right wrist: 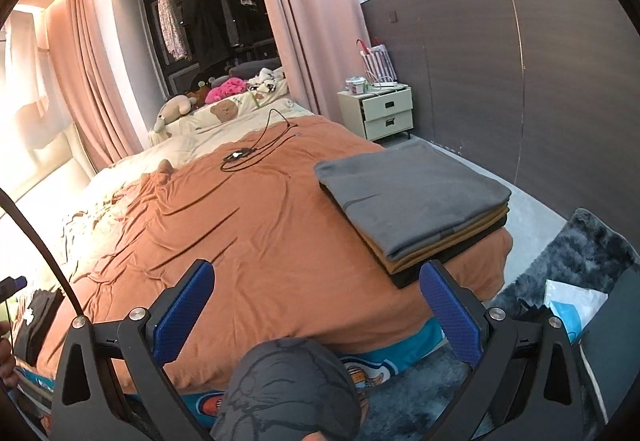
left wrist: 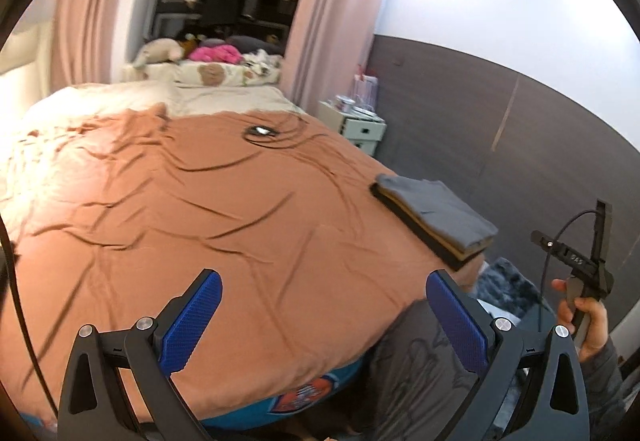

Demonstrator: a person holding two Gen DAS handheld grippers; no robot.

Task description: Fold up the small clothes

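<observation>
A stack of folded clothes (right wrist: pixel 412 201), grey on top with tan and black layers under it, lies at the right corner of the bed's orange sheet (right wrist: pixel 260 241); it also appears as the stack (left wrist: pixel 436 217) in the left wrist view. My right gripper (right wrist: pixel 316 313) is open above the bed's front edge, left of the stack, holding nothing. My left gripper (left wrist: pixel 324 317) is open over the orange sheet (left wrist: pixel 200 221), also holding nothing. A dark grey printed cloth (right wrist: pixel 288 389) (left wrist: pixel 420 369) bulges below the bed edge; whether it is a loose garment I cannot tell.
A coiled black cable with a small device (right wrist: pixel 240 155) lies mid-bed. Plush toys and pillows (right wrist: pixel 224 101) crowd the head end. A white nightstand (right wrist: pixel 384 113) stands by the dark wall panel. A fluffy grey rug (right wrist: pixel 580 253) holds a white-blue bag (right wrist: pixel 572 305). A hand (left wrist: pixel 592 321) grips the right tool.
</observation>
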